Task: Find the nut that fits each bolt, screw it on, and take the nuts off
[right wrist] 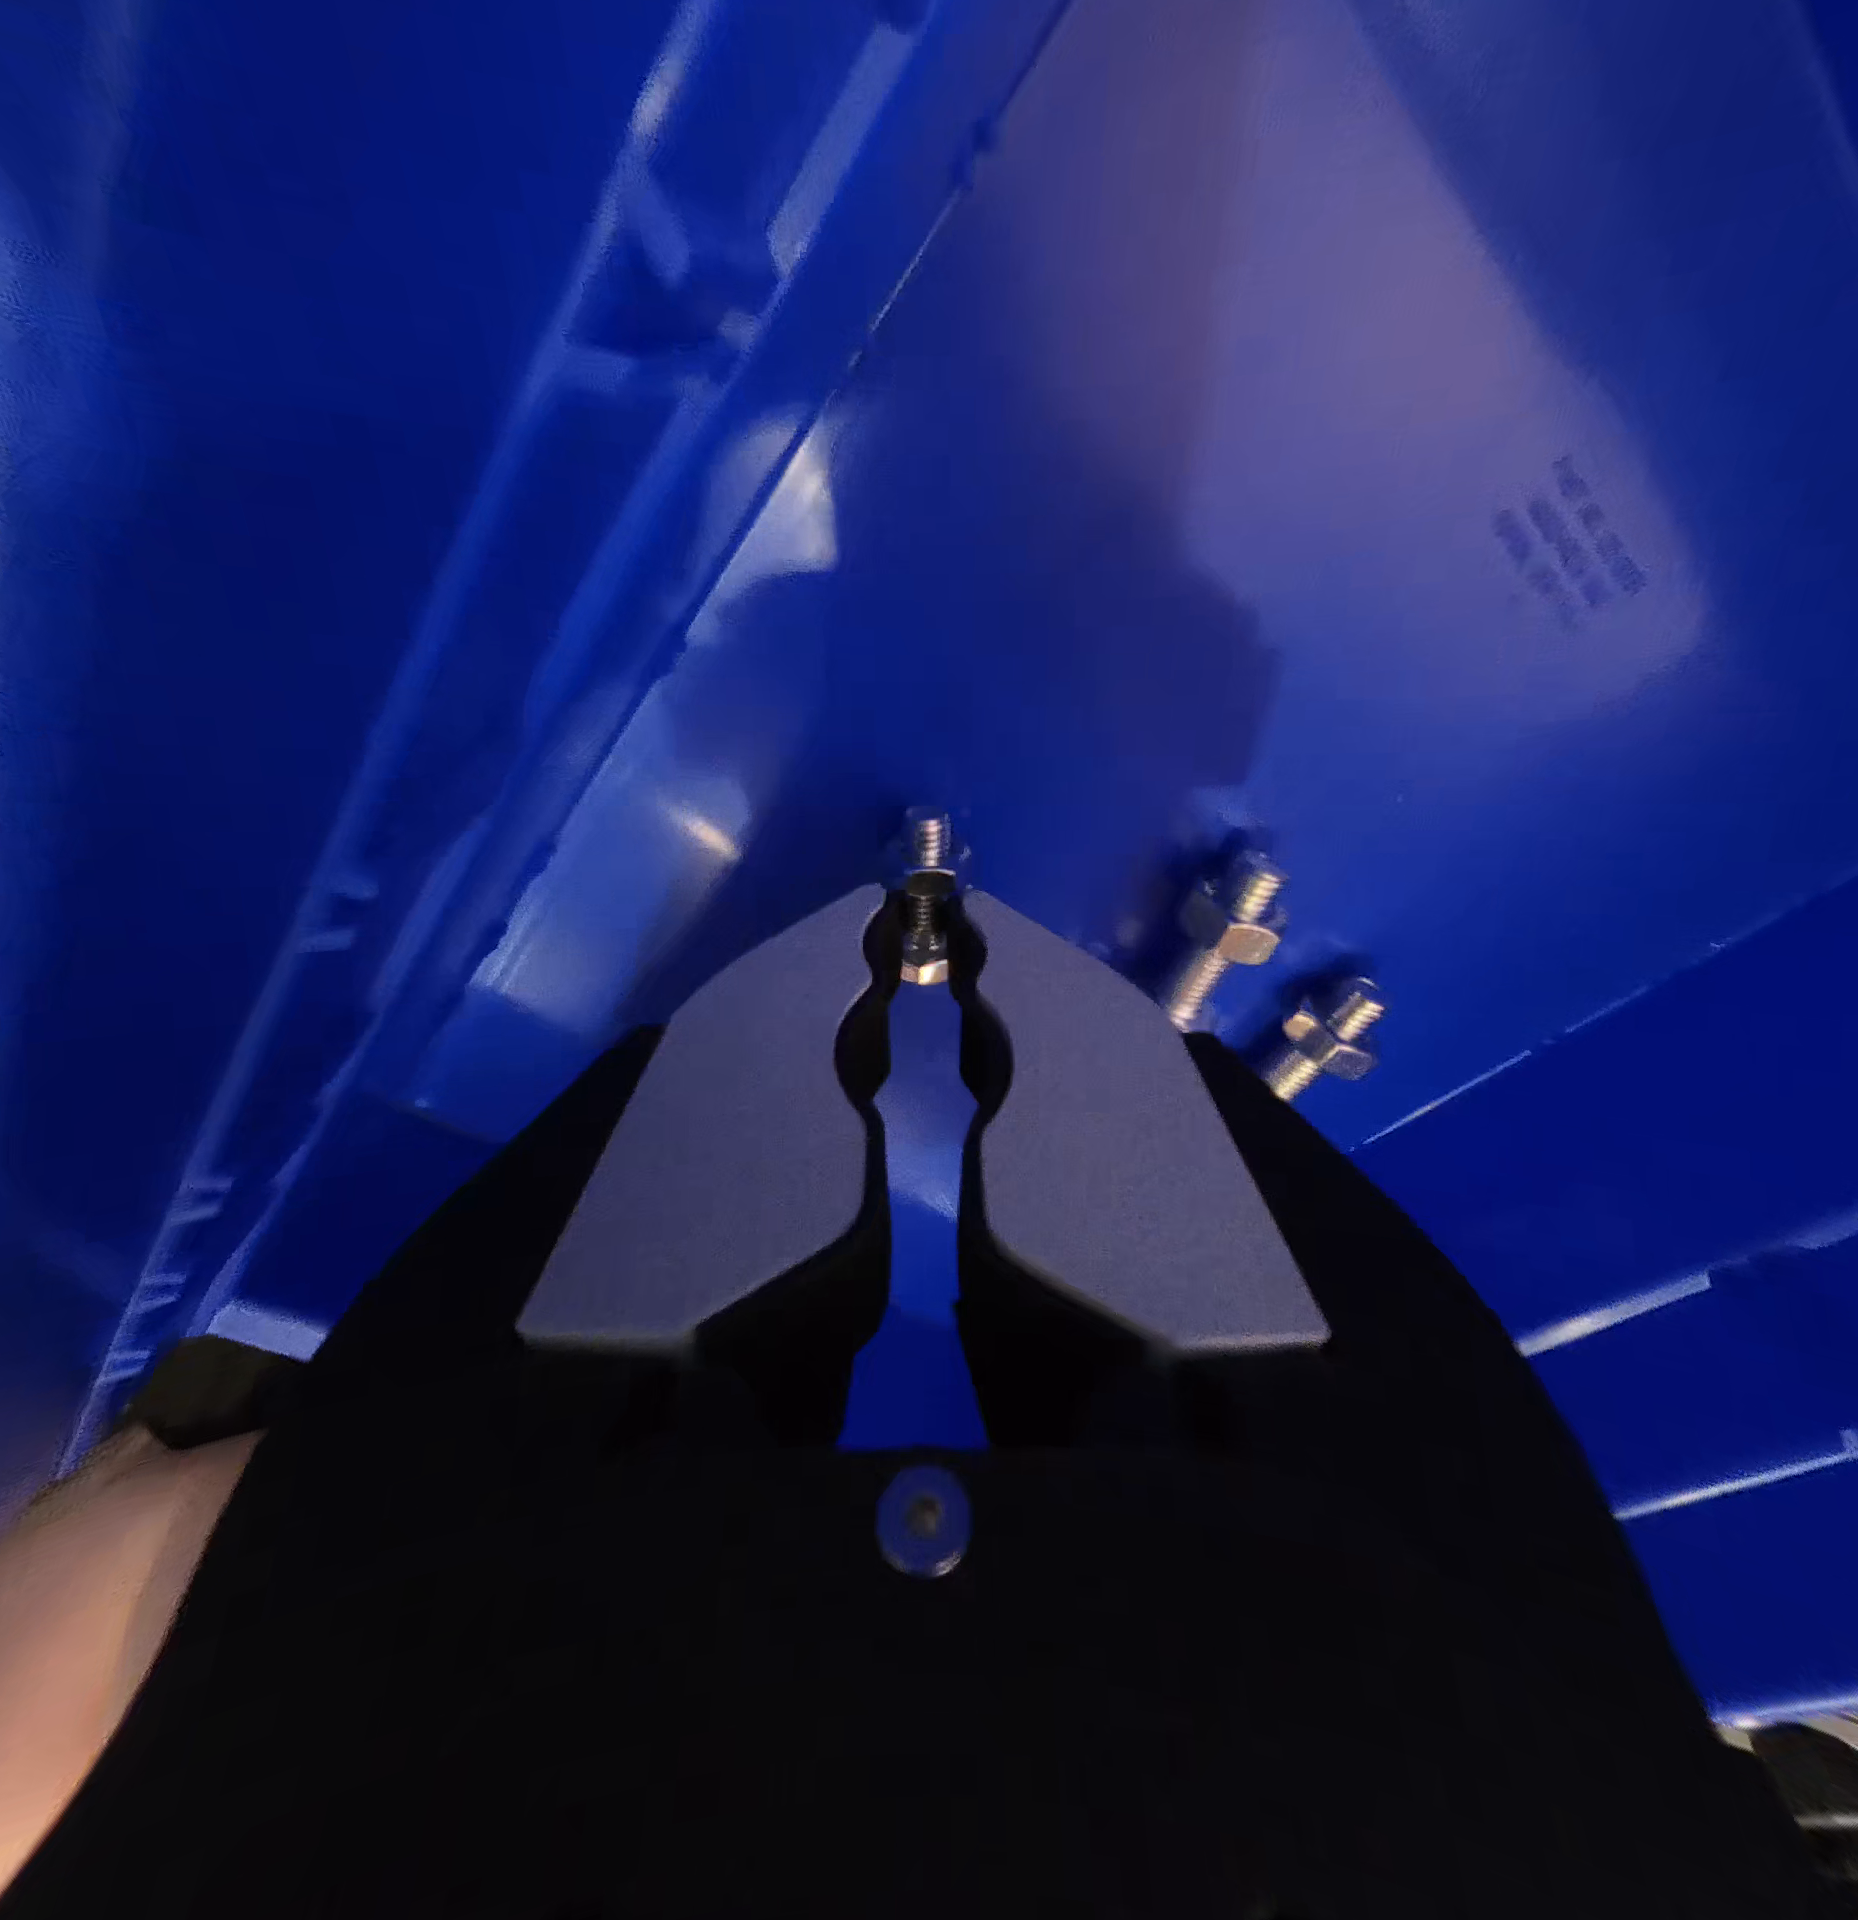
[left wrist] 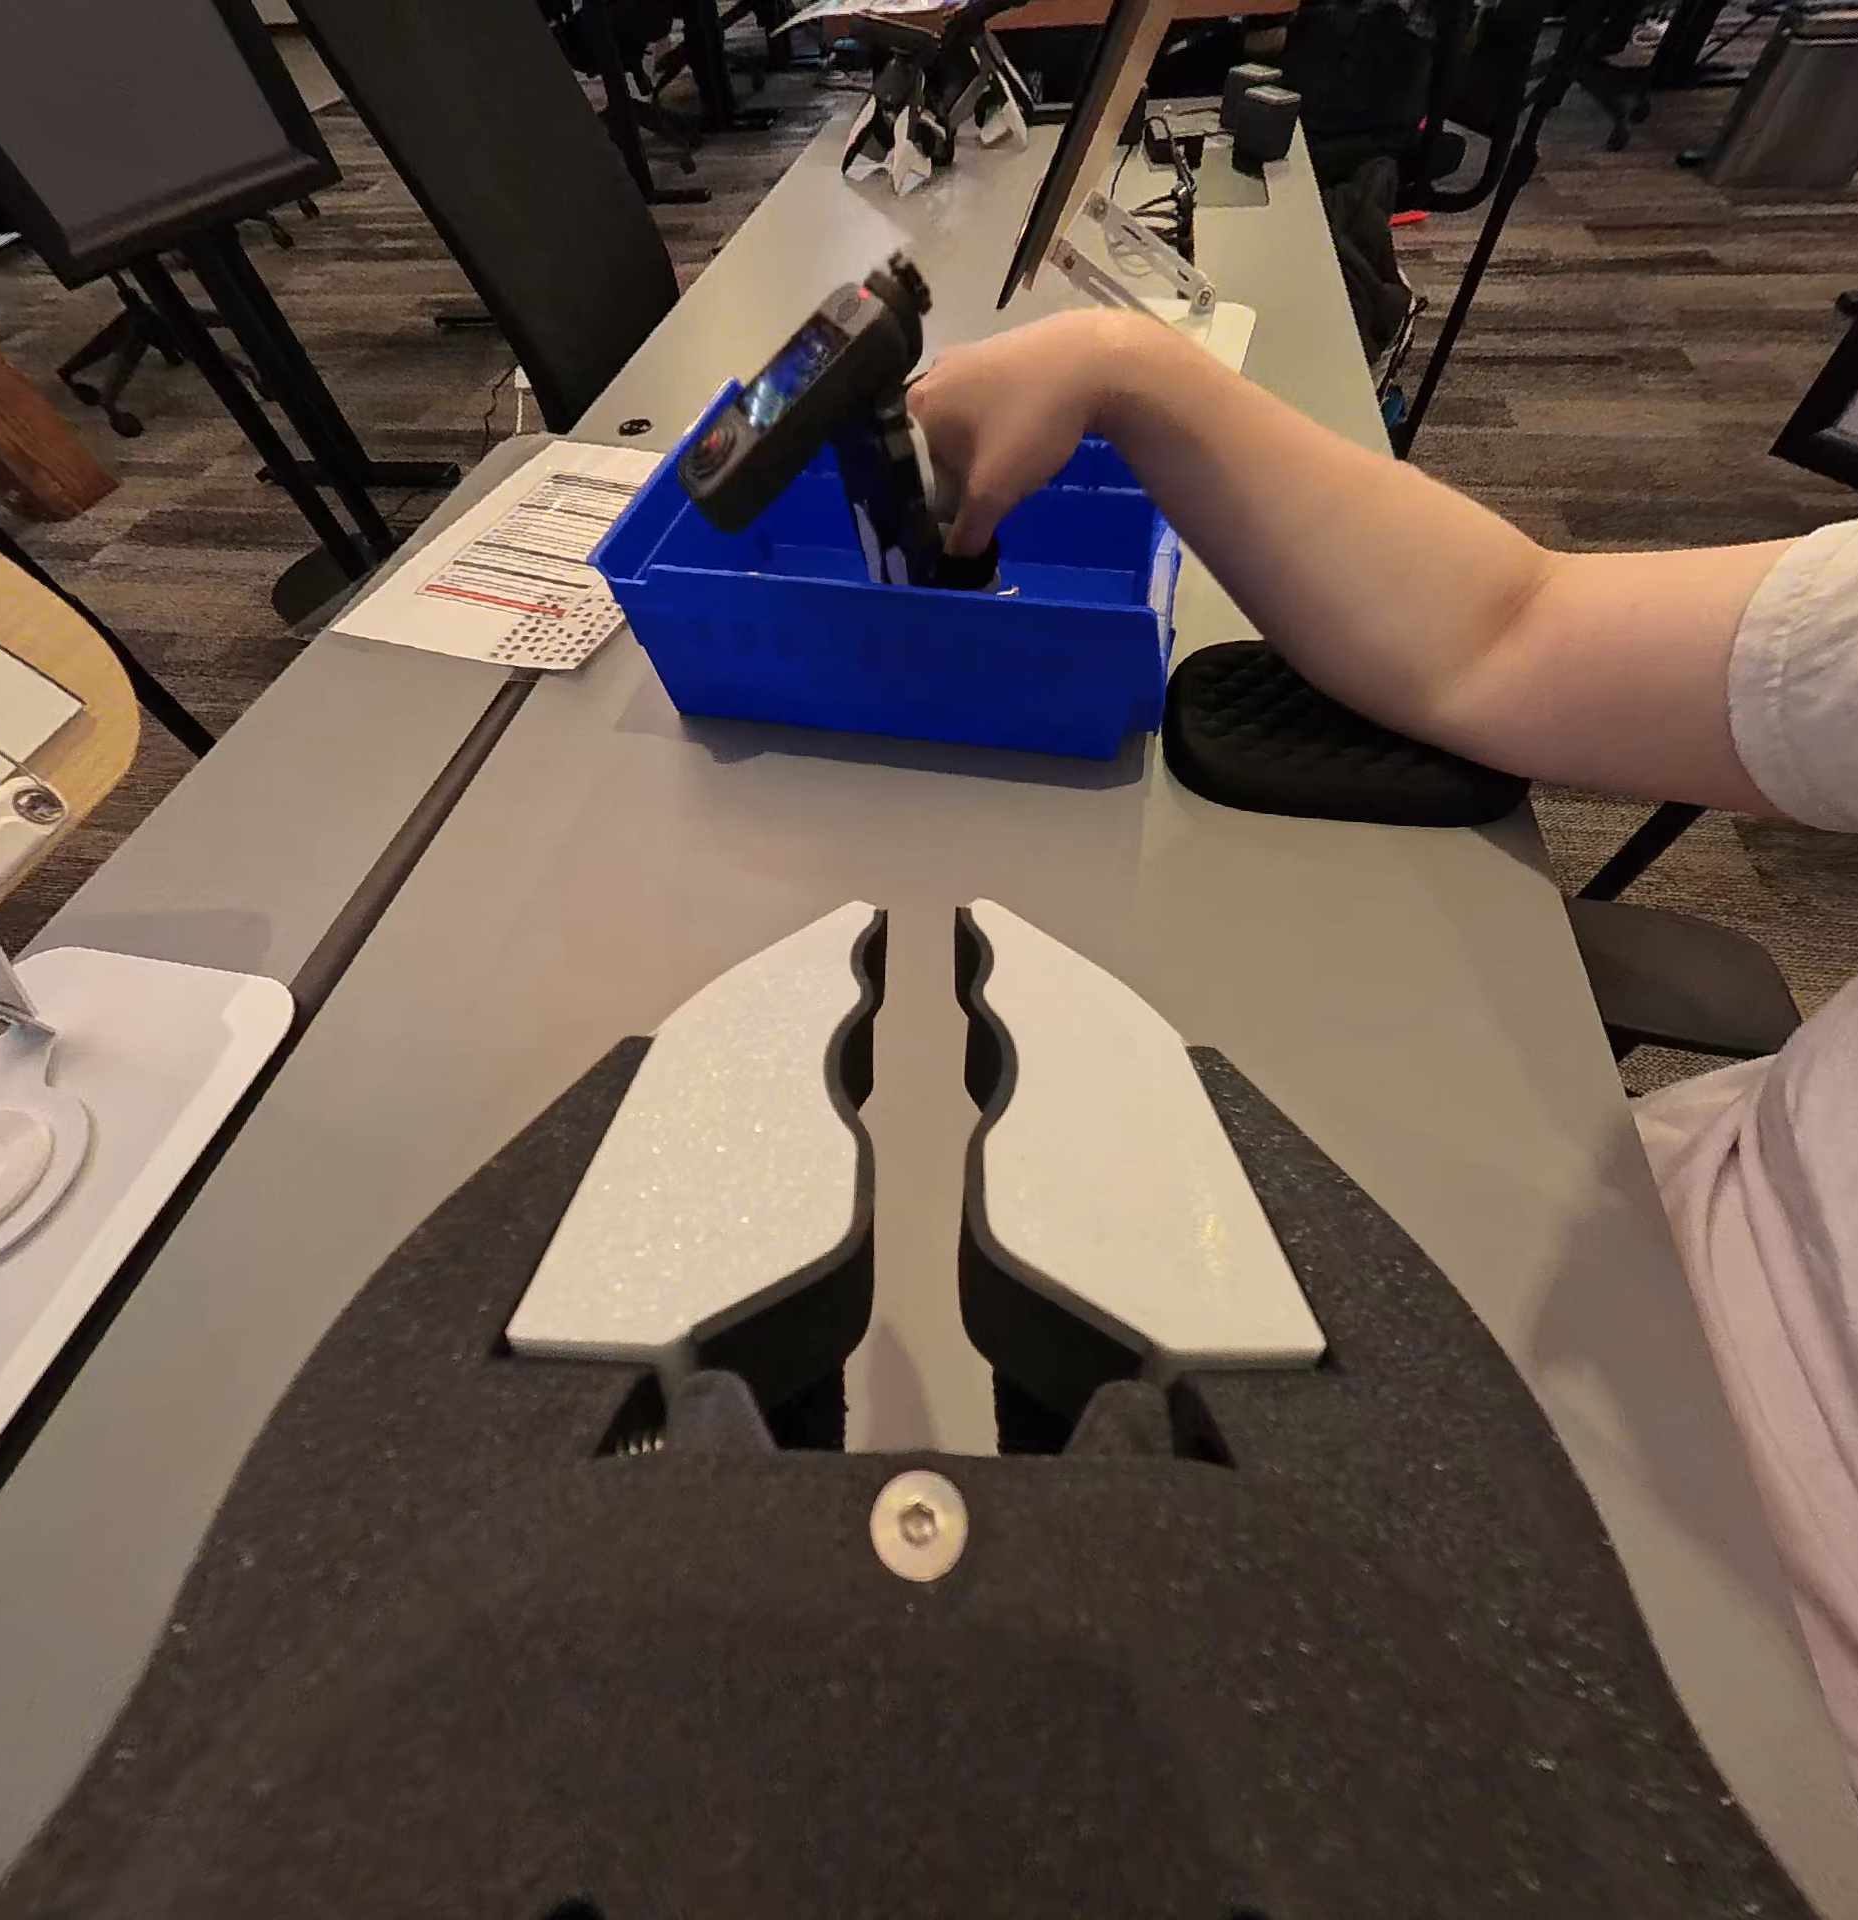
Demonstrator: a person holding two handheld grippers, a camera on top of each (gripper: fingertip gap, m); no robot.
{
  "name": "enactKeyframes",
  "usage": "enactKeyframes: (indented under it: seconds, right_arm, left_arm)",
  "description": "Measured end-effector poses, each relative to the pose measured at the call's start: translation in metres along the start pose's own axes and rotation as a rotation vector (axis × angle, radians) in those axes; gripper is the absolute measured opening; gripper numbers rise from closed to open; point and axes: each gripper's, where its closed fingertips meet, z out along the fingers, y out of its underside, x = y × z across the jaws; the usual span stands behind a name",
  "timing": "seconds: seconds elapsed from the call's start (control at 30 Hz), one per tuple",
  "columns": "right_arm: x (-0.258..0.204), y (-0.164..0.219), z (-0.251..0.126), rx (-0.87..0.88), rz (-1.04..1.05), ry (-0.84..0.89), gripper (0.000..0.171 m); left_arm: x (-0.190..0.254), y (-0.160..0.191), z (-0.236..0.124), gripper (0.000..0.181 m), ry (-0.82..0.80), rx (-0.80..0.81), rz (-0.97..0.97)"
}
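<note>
In the left wrist view a blue divided bin (left wrist: pixel 904 665) stands on the grey table (left wrist: pixel 696 883). A hand holds my right gripper (left wrist: pixel 909 540) tip-down inside it. In the right wrist view my right gripper (right wrist: pixel 923 914) is shut on a small silver bolt (right wrist: pixel 923 935) with nuts on its thread, near the bin floor (right wrist: pixel 1268 520). Two more bolts with nuts (right wrist: pixel 1231 925) (right wrist: pixel 1330 1039) lie just to its right. My left gripper (left wrist: pixel 920 914) hovers over the bare table in front of the bin, its fingers slightly apart and empty.
A black padded wrist rest (left wrist: pixel 1320 738) lies right of the bin, under the person's forearm (left wrist: pixel 1372 582). A printed sheet (left wrist: pixel 530 561) lies left of the bin. A white stand base (left wrist: pixel 125 1091) sits at the left edge, and a monitor stand (left wrist: pixel 1133 270) stands behind the bin. One gripper's finger ends stand about 40 cm off the other's.
</note>
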Motion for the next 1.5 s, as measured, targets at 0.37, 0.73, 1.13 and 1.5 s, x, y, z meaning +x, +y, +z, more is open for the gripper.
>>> enactKeyframes:
  seconds: [0.37, 0.73, 1.13, 1.5]
  right_arm:
    - [0.009, 0.003, -0.031, 0.135, 0.082, 0.010, 0.017]
    - [0.003, -0.035, -0.183, 0.772, 0.007, 0.383, 0.015]
    - [-0.084, -0.090, -0.218, 1.008, -0.258, 0.408, 0.013]
    - [-0.081, -0.100, -0.194, 0.879, -0.327, 0.492, 0.013]
  left_arm:
    - [-0.021, -0.013, -0.044, 0.009, -0.129, 0.022, 0.024]
    - [-0.104, 0.106, -0.284, 0.001, -0.964, -0.481, -0.306]
    - [-0.119, 0.260, -0.250, 0.002, -0.594, -0.718, -0.970]
    - [-0.115, 0.301, -0.222, 0.023, -0.630, -0.915, -1.179]
